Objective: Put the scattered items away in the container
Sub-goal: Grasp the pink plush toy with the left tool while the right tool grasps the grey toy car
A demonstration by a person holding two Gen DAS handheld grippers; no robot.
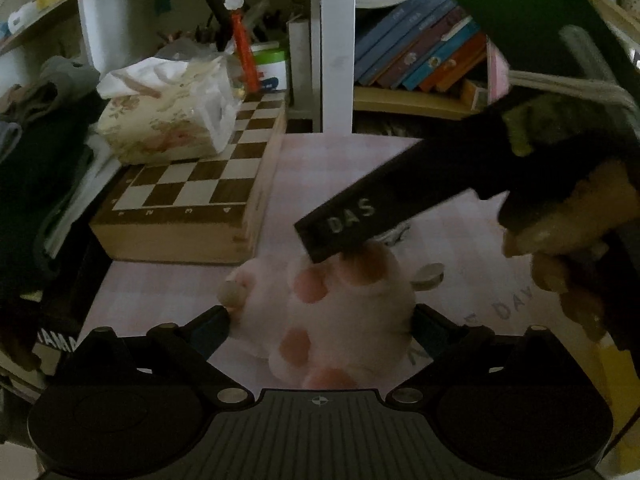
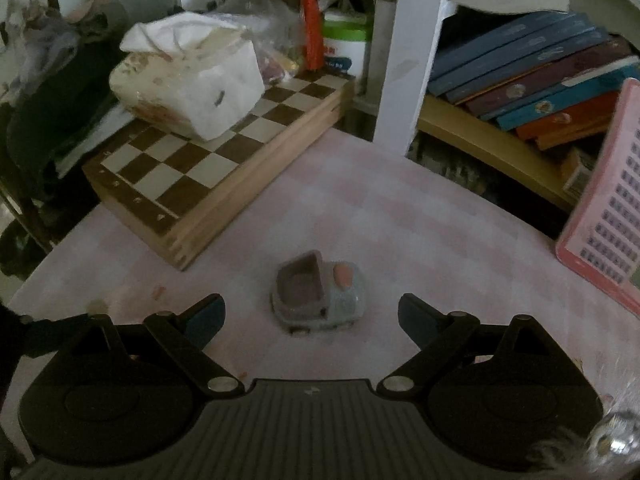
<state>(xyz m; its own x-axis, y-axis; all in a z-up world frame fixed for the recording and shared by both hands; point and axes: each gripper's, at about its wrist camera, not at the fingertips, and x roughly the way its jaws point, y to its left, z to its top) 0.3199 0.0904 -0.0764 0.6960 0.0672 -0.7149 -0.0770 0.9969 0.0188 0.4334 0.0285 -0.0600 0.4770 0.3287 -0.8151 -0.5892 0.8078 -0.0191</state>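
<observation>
Left gripper (image 1: 322, 320), jaws spread, straddles a pink spotted plush toy (image 1: 340, 312); right gripper (image 2: 312, 316), also spread, frames a small toy car (image 2: 318, 294) on the pink tablecloth (image 2: 400, 232).

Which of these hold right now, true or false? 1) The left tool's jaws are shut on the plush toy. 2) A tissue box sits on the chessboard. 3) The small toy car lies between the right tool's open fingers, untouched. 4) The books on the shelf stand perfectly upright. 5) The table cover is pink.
1) False. The left tool is open; the pink plush toy sits between its fingers, and no squeeze shows.
2) True. The tissue box rests on the chessboard.
3) True. The toy car lies on the table ahead of the open right tool, clear of both fingers.
4) False. The books lean to one side.
5) True. The table cover is pale pink.
</observation>
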